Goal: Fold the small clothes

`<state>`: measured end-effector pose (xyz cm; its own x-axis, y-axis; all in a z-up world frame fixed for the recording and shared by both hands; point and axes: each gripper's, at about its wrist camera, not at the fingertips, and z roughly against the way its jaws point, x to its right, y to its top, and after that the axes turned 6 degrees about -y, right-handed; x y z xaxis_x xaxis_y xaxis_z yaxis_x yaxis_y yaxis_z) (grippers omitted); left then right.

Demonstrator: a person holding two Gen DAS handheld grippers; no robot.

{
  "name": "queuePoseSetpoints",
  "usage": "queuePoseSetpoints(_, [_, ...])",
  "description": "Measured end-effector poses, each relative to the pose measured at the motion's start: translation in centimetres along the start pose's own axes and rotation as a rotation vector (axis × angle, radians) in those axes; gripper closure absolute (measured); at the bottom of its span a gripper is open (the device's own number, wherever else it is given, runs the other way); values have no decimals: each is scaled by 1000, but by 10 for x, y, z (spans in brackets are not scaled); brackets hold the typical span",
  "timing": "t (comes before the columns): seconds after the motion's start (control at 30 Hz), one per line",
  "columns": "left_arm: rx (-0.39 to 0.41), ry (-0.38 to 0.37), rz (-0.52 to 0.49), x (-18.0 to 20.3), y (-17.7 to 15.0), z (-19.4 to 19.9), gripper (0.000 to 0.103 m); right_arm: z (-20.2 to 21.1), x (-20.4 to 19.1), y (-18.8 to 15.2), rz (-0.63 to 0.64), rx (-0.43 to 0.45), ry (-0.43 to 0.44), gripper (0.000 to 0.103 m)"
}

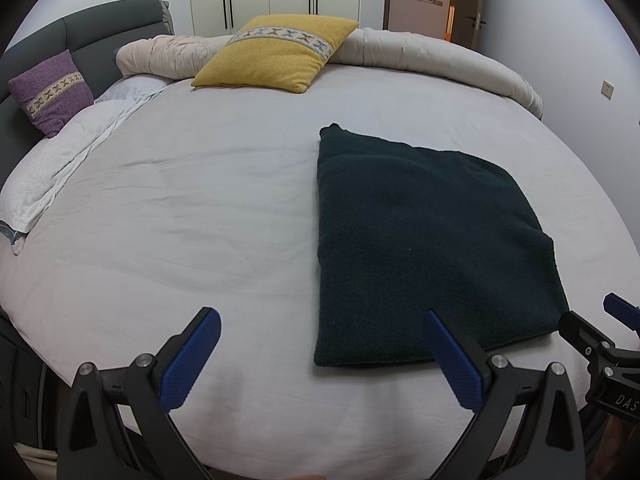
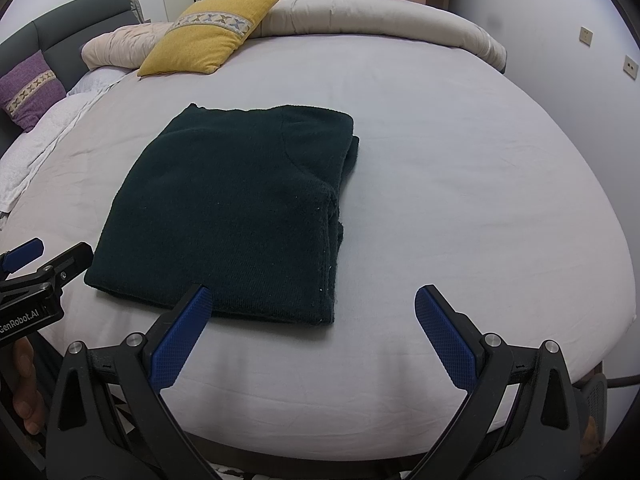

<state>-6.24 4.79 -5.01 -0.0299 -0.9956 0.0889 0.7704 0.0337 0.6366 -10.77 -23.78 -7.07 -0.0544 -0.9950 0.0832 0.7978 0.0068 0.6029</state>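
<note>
A dark green knitted garment (image 1: 424,248) lies folded into a flat rectangle on the pale bed sheet (image 1: 200,216); it also shows in the right wrist view (image 2: 236,208), with stacked layers at its right edge. My left gripper (image 1: 322,324) is open and empty, above the sheet at the garment's near left corner. My right gripper (image 2: 312,300) is open and empty, just in front of the garment's near right corner. Neither touches the cloth. Each gripper shows at the edge of the other's view.
A yellow cushion (image 1: 276,52) and a rolled beige duvet (image 1: 432,56) lie at the far side of the bed. A purple cushion (image 1: 50,90) leans on the grey headboard (image 1: 80,36) at left, over a white towel (image 1: 52,164). The bed's near edge runs under both grippers.
</note>
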Motion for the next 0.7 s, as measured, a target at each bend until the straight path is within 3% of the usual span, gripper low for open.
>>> queuePoseSetpoints(0.7, [-4, 0, 1, 0, -4, 1, 0, -1, 1, -2, 1, -3, 5, 0])
